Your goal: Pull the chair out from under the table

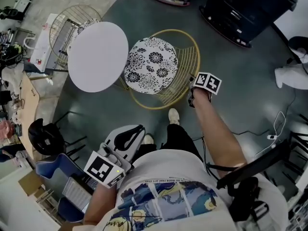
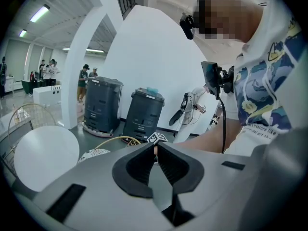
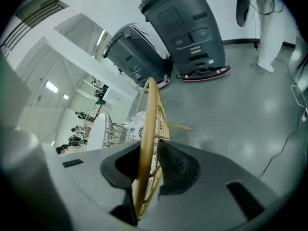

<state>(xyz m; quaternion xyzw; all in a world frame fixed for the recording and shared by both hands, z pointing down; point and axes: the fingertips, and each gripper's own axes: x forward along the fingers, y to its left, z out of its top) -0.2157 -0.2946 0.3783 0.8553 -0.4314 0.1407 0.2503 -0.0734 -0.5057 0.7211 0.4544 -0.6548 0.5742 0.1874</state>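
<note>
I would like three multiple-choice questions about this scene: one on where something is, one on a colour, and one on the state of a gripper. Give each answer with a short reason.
1. What is the right gripper closed on?
A. the chair's gold rim
B. the white table top
C. a dark machine

2. What does the chair's cushion look like?
A. plain red
B. white with black flowers
C. plain blue

3. How do the jaws of the left gripper stand?
A. wide open
B. closed on the cushion
C. closed together, empty

Answers:
1 A, the right gripper view shows the rim between its jaws.
2 B, the head view shows the pattern.
3 C, the left gripper view shows the jaws meeting with nothing between them.
</note>
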